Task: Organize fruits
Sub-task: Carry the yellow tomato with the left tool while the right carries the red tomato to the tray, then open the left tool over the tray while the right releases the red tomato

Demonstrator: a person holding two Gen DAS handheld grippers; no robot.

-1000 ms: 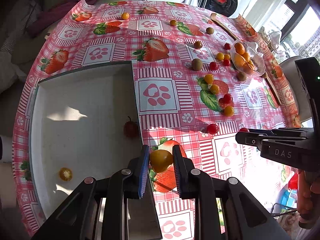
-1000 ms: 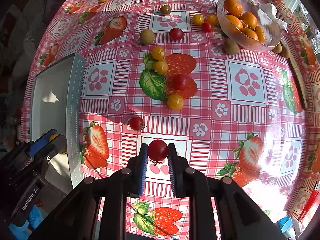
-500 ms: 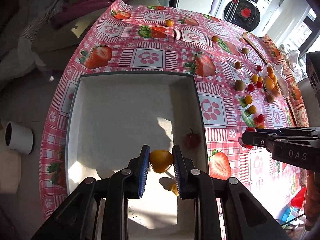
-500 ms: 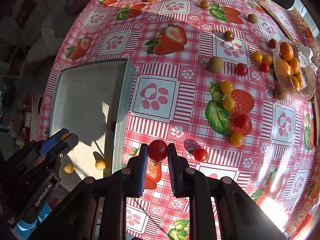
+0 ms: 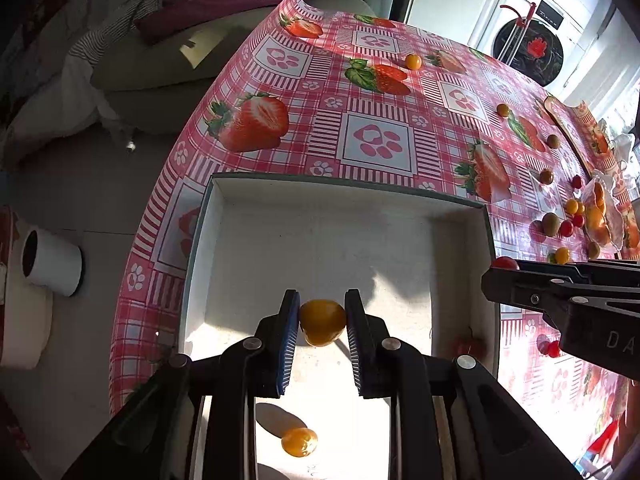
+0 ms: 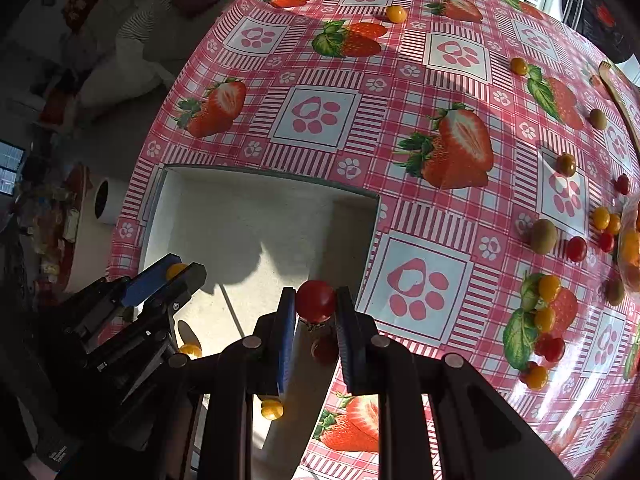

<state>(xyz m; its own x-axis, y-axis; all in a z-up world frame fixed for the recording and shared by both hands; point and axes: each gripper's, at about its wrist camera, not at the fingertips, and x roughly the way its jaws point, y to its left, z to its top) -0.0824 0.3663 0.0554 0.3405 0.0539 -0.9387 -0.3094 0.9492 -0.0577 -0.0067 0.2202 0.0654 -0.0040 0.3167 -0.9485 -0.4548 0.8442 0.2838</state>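
A: Left wrist view, item one?
B: Left gripper [image 5: 322, 322], centre-bottom of frame. Clamped on a yellow tomato [image 5: 322, 321], pads nearly together, fruit pinched at its sides. Poised over the white tray [image 5: 486, 240]; probably held there for release inside the walls.

A: Tray contents?
B: Second yellow tomato [image 5: 299, 442] on the tray floor, lower centre, between the gripper's arms. Red tomato [image 5: 469, 346] against the tray's right wall, partly in shadow. Otherwise bare white floor, sunlit patch at bottom.

A: Elsewhere in that view?
B: Right gripper [image 5: 505, 270] entering from the right edge, red fruit showing at its tip. Strawberry-print tablecloth [image 5: 376, 140] across the upper half. Loose fruit scattered at far right, near a glass bowl [image 5: 606, 216] of orange fruit.

A: Right wrist view?
B: Right gripper centre-bottom, closed tight on a red tomato [image 6: 315, 301], held above the tray's right wall. Looks aimed at the red one already lying below, so likely sorting by colour; a judgement only.

A: Left gripper there?
B: Lower left of frame, yellow tomato between its blue pad and black finger, over the tray's left part.

A: Remaining work?
B: Plenty. Kiwi [image 6: 543, 236] at right; red, yellow and greenish tomatoes spread along the right edge and upper right. One orange tomato [image 6: 396, 13] alone at top centre, well apart from the rest.
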